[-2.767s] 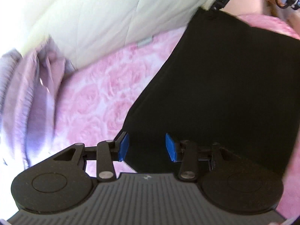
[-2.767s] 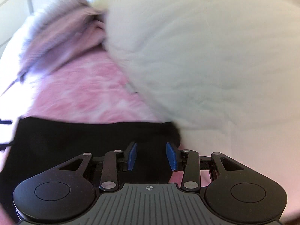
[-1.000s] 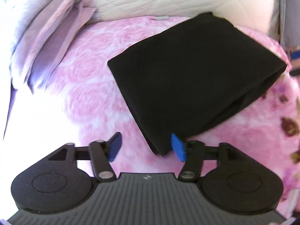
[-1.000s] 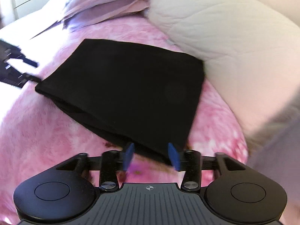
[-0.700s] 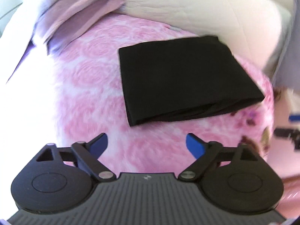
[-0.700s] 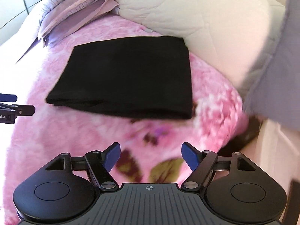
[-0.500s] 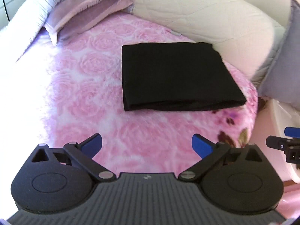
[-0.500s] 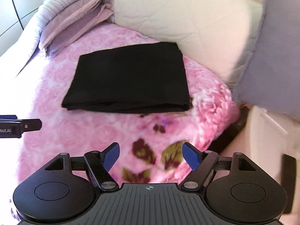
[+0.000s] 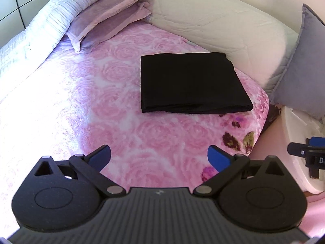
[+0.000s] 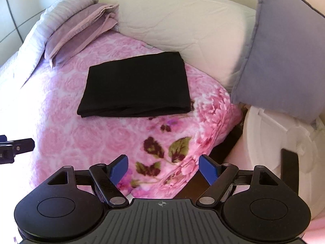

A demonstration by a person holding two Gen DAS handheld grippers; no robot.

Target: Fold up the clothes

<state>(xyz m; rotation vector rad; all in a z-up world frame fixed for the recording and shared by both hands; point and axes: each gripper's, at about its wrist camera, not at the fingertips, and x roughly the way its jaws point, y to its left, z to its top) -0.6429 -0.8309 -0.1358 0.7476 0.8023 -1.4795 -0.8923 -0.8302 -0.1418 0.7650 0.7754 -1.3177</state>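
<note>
On the pink rose blanket (image 9: pixel 113 105) lies the black garment (image 9: pixel 191 83), folded into a flat rectangle with its layered edges facing the cameras. It rests near the blanket's far right part, its far edge just beside the cream quilted cushion (image 9: pixel 219 24) that runs behind the blanket. Left of the garment, at the blanket's far left corner, sits a mauve pillow (image 9: pixel 109 24) under a pale striped cover (image 9: pixel 61 20). Right of the garment, past the blanket's edge, a grey cushion (image 10: pixel 284 50) leans over a white plastic object (image 10: pixel 270 142).

Both grippers hang over the near side of the blanket, well apart from the garment and holding nothing. The left gripper (image 9: pixel 159 155) has its blue-padded jaws spread wide, with only blanket showing between them. The right gripper (image 10: pixel 163 167) likewise has its jaws wide apart, above the blanket's near right edge with its dark flowers and green leaves.
</note>
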